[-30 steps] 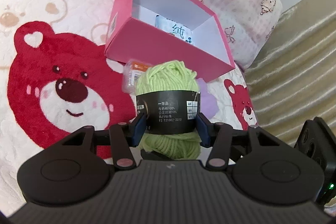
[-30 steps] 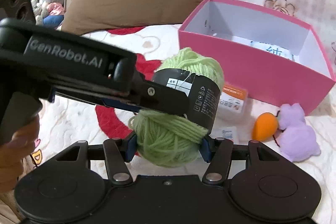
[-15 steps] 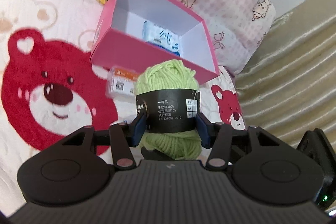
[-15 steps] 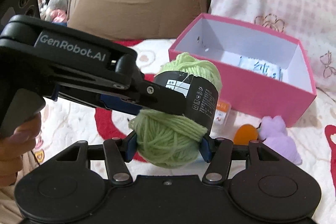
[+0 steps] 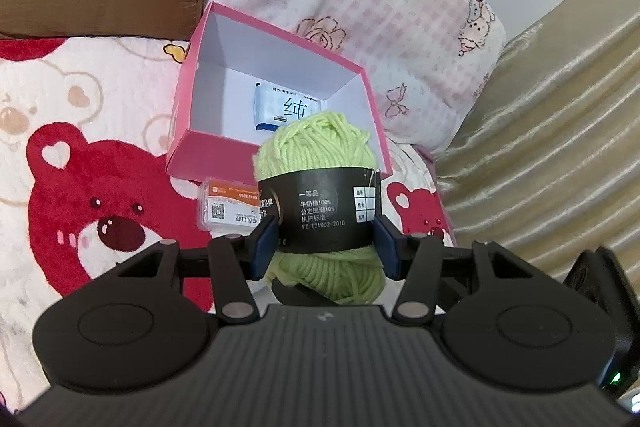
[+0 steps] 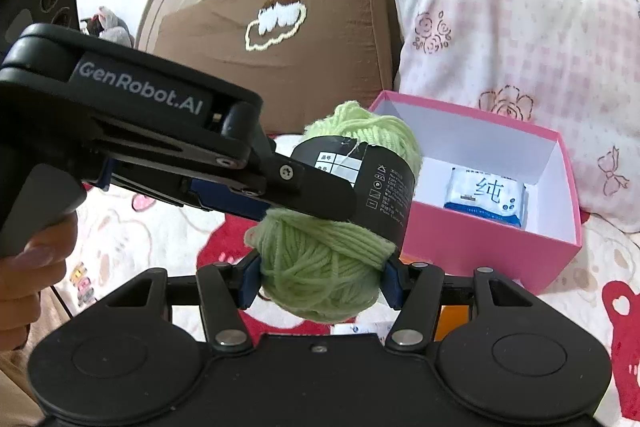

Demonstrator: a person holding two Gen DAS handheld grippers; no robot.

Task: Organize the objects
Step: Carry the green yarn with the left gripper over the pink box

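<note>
A light green ball of yarn [image 5: 316, 147] with a black paper band hangs in the air above the bed. My left gripper [image 5: 325, 247] is shut on the banded middle of it. My right gripper [image 6: 318, 283] is shut on the lower end of the same green yarn [image 6: 320, 267], and the left gripper's body crosses the right wrist view from the left. Behind the yarn stands an open pink box [image 5: 188, 99] with a white and blue tissue pack [image 5: 280, 107] on its floor. The same pink box [image 6: 480, 247] and tissue pack [image 6: 486, 195] show in the right wrist view.
A small clear plastic case with an orange label [image 5: 228, 205] lies on the bear-print blanket [image 5: 80, 195] in front of the box. A brown pillow [image 6: 280, 47] and a pink checked pillow [image 6: 500, 27] lean at the headboard. A gold cover [image 5: 560, 147] lies to the right.
Both grippers have risen together with the yarn held between them. The pink box and blanket now sit lower and farther in both views, and more of the pillows shows.
</note>
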